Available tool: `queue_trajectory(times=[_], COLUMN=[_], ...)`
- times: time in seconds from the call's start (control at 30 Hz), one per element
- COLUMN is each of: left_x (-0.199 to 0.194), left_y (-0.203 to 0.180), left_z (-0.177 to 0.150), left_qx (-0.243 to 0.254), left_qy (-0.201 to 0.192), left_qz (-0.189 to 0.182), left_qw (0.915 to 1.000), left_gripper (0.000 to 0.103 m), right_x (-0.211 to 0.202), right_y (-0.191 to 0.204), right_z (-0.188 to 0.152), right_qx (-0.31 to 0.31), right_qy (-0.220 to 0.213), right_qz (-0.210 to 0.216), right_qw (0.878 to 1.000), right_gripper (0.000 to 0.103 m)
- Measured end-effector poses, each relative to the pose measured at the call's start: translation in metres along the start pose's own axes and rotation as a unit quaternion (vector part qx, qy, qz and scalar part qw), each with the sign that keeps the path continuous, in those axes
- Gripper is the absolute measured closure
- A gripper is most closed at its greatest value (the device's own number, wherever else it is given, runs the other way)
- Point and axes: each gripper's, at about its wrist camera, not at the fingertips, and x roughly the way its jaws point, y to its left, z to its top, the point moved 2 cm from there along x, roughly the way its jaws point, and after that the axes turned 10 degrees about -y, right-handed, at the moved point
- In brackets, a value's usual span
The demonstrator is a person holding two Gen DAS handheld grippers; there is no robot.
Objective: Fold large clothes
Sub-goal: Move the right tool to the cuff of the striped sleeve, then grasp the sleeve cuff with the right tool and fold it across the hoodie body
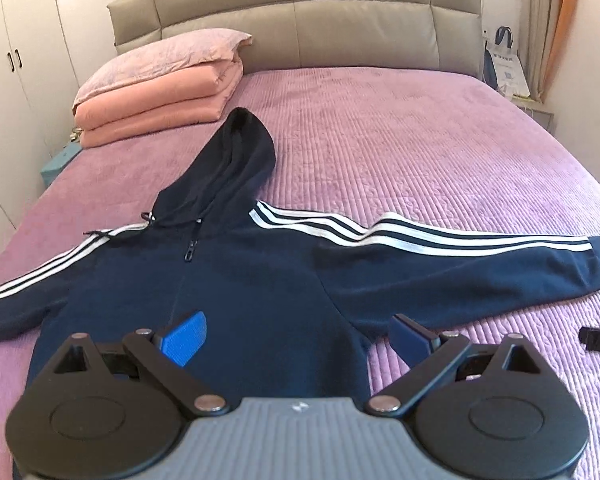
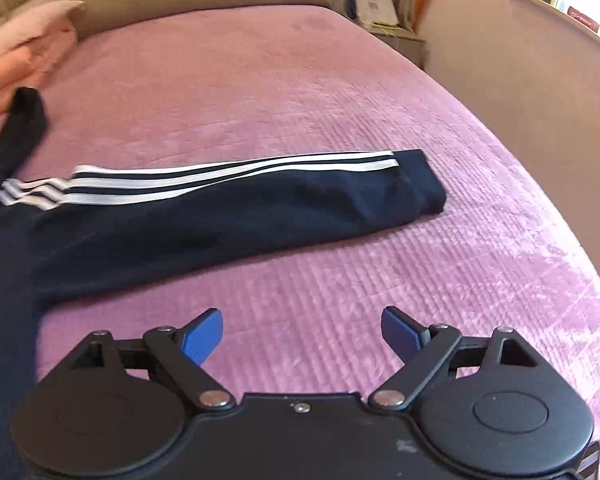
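Note:
A navy zip hoodie (image 1: 236,280) with white sleeve stripes lies flat on the purple bedspread (image 1: 400,152), front up, hood pointing to the headboard, both sleeves spread out. My left gripper (image 1: 298,336) is open and empty, hovering over the hoodie's lower body near its right side edge. In the right wrist view the hoodie's right sleeve (image 2: 236,204) stretches across the bedspread (image 2: 340,80) to its cuff (image 2: 420,184). My right gripper (image 2: 302,334) is open and empty, above bare bedspread just below that sleeve.
A pink pillow on folded pink quilts (image 1: 156,88) sits at the head of the bed on the left. A grey padded headboard (image 1: 300,24) stands behind. A nightstand with a paper bag (image 1: 508,68) is at the right. A white wardrobe (image 1: 16,60) is at the left.

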Motion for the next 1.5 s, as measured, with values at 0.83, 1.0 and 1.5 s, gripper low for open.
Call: queue_trajectory(times=[0.83,1.0,1.5], left_x=[0.049,0.058,0.052], left_y=[0.02,0.025,0.058], left_z=[-0.015,-0.022,-0.039], left_qx=[0.016,0.011,-0.003], left_qy=[0.016,0.025,0.035], left_qz=[0.022,0.025,0.05], left_qw=[0.9995,0.9993,0.9981], left_gripper=[0.005,0.008,0.01], right_x=[0.132,0.157,0.165], right_y=[-0.107,-0.133,-0.123], right_z=[0.051,0.063,0.069], right_qx=[0.081,0.125,0.168], right_qy=[-0.023,-0.018,-0.051], right_qz=[-0.023,-0.044,0.013], right_qw=[0.996,0.991,0.984], right_gripper=[0.001,0.001,0.084])
